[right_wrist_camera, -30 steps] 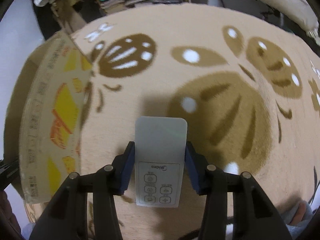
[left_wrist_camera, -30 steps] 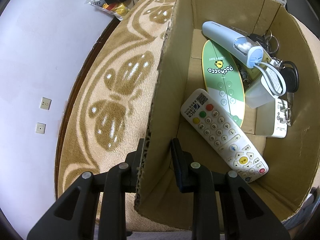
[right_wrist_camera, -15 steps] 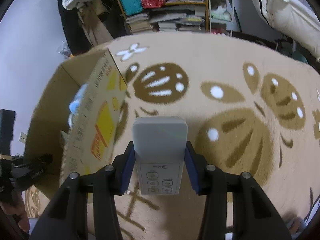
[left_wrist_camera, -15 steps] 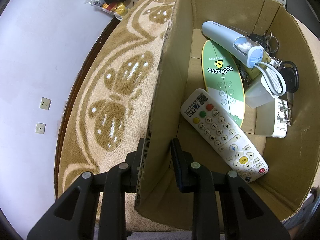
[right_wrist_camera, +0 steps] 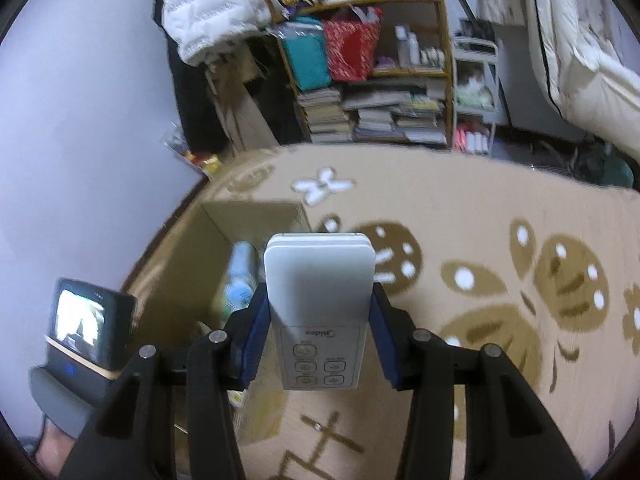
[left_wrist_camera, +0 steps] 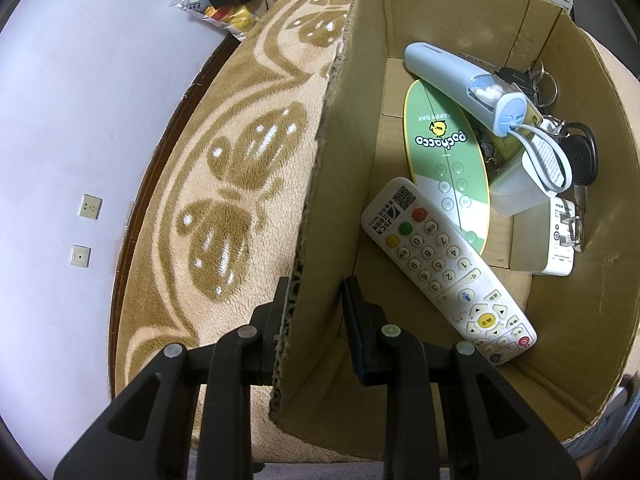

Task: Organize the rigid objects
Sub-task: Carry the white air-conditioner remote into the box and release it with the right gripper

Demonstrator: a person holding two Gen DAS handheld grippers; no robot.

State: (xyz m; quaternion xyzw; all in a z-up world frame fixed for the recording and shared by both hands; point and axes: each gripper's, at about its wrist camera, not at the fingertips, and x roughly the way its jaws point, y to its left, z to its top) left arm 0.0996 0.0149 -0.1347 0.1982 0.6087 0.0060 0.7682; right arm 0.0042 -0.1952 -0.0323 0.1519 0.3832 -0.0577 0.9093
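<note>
My right tongs (right_wrist_camera: 318, 316) grip the white remote (right_wrist_camera: 320, 304) at lower centre, raised near the box (left_wrist_camera: 460, 40) whose wall my left tongs (left_wrist_camera: 314, 300) pinch; a loose grip could drop it onto the rug (right_wrist_camera: 480, 240).

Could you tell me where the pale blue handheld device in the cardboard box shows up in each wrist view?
Left wrist: pale blue device at upper right, lying on the green oval remote.
Right wrist: left of centre, partly hidden behind the held white remote, at.
Shared landmark: the cardboard box.

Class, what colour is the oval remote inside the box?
Green and white oval remote, clearest from the left wrist view.
</note>
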